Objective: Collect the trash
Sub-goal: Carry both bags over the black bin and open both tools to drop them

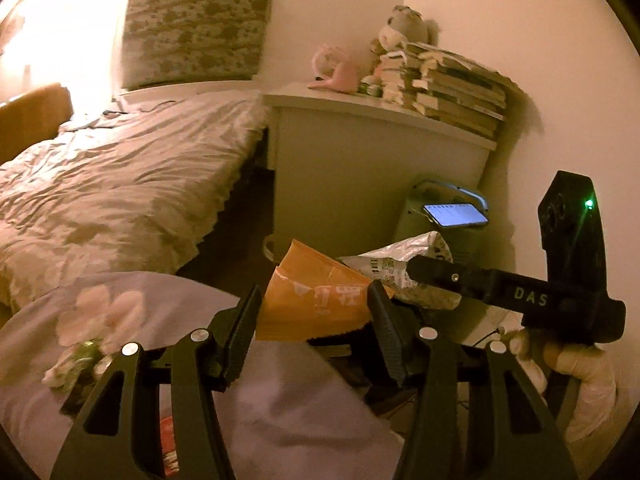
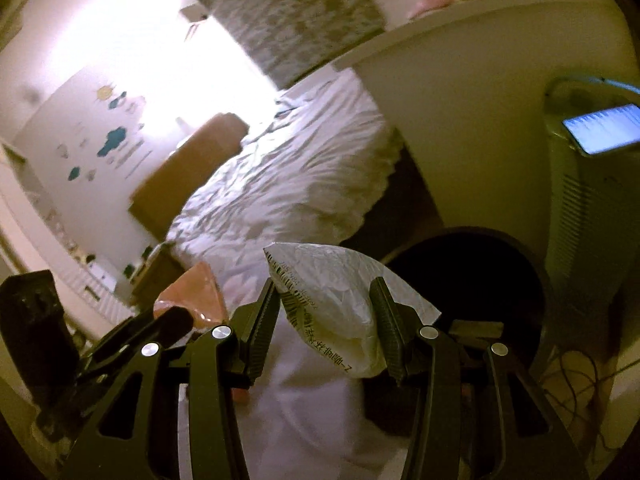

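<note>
Nearest, the left tongs (image 1: pixel 312 320) clamp an orange wrapper (image 1: pixel 308 300) and the right tongs (image 2: pixel 324 320) pinch a white crumpled packet (image 2: pixel 332 304), both likely carried for dropping into the dark bin (image 2: pixel 480 276) just beyond; bed (image 2: pixel 288 184) farther left.

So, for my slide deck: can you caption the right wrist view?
Right gripper holds a white plastic mailer bag near the dark bin opening beside the bed.

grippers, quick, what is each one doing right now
left gripper: closed on an orange packet.
right gripper: closed on a white plastic wrapper.
</note>
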A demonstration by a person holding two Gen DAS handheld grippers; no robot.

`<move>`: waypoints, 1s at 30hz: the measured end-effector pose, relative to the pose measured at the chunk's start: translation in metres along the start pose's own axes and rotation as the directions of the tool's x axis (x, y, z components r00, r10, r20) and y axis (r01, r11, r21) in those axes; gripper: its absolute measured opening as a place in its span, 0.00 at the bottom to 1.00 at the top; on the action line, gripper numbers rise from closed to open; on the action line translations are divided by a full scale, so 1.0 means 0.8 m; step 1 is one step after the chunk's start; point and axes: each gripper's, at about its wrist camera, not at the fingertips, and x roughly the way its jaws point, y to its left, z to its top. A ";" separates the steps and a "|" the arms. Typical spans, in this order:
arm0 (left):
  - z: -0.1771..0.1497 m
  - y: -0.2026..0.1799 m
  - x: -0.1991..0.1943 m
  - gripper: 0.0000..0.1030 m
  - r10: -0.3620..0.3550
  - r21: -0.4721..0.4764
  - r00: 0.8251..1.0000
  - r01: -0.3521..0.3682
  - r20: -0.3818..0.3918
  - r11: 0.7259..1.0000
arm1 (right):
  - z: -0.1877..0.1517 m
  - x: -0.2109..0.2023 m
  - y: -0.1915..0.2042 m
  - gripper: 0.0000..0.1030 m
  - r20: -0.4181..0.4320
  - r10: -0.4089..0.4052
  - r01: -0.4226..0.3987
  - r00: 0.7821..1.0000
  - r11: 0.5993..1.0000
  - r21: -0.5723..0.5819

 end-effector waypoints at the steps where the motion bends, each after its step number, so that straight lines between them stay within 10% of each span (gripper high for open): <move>1: 0.001 -0.005 0.009 0.53 -0.008 0.006 1.000 0.008 -0.008 1.000 | -0.001 0.000 -0.007 0.46 0.001 -0.007 0.007 1.000 1.000 0.009; 30: -0.006 -0.047 0.111 0.64 -0.039 0.048 0.992 0.045 -0.117 0.998 | -0.020 0.040 -0.116 0.52 -0.055 -0.111 0.119 0.992 0.978 0.172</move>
